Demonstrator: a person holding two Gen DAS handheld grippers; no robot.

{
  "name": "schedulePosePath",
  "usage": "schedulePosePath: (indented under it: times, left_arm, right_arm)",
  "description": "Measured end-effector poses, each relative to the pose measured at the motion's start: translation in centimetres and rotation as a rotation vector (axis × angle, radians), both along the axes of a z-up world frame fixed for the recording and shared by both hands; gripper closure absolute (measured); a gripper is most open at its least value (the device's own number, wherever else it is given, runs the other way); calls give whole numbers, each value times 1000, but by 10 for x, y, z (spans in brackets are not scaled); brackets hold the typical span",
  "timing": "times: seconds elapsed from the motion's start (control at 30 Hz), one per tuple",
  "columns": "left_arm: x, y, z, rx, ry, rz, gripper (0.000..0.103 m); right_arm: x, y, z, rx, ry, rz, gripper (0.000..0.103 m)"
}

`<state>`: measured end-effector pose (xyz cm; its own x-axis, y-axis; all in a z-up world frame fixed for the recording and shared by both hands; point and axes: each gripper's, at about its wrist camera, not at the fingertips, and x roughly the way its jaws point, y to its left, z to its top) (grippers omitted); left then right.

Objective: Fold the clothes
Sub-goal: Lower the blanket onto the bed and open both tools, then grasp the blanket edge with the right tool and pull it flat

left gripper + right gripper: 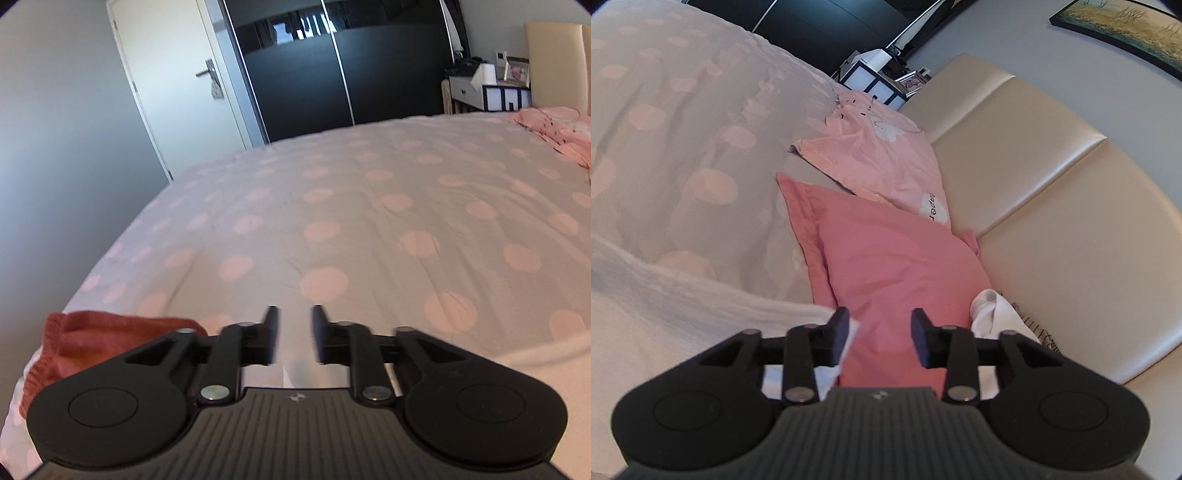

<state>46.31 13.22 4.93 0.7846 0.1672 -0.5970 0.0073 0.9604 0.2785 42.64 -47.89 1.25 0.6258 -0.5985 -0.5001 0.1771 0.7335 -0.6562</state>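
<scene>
Two pillows (897,266) between bedspread (683,140) and headboard (1052,184)

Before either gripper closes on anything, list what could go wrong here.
1. The right gripper hangs open over the pink pillow, with the white cloth at its left jaw; closing here could pinch the pillowcase rather than a garment.
2. The red knitted garment lies at the bed's corner, left of the open left gripper, so a careless tug could drag it off.
</scene>
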Motion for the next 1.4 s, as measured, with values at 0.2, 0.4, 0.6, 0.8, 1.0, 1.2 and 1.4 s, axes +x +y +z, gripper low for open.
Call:
schedulePosePath:
  times: [0.2, 0.4, 0.6, 0.8, 1.0, 1.2, 1.4]
  left_arm:
    - [-41, 0, 14, 11, -12, -56, 56]
    - [-113, 1, 27, 52, -33, -159, 56]
    - [-195, 1, 32, 60, -32, -241, 56]
    - [-267, -7, 16, 18, 32, -314, 55]
    - [-320, -23, -16, 20, 107, -387, 54]
    - [-357, -42, -39, 4, 137, -433, 54]
    - [-376, -63, -56, -10, 158, -458, 54]
  right_arm:
    - [-34, 5, 16, 21, -5, 26, 56]
    - [-99, 25, 28, 99, -3, 104, 56]
    - [-173, 43, 27, 181, 20, 159, 56]
    - [-244, 52, 9, 293, 52, 173, 56]
    - [-315, 61, -10, 404, 84, 185, 56]
    - [-347, 64, -35, 468, 144, 194, 53]
    - [-346, 60, -53, 508, 196, 172, 42]
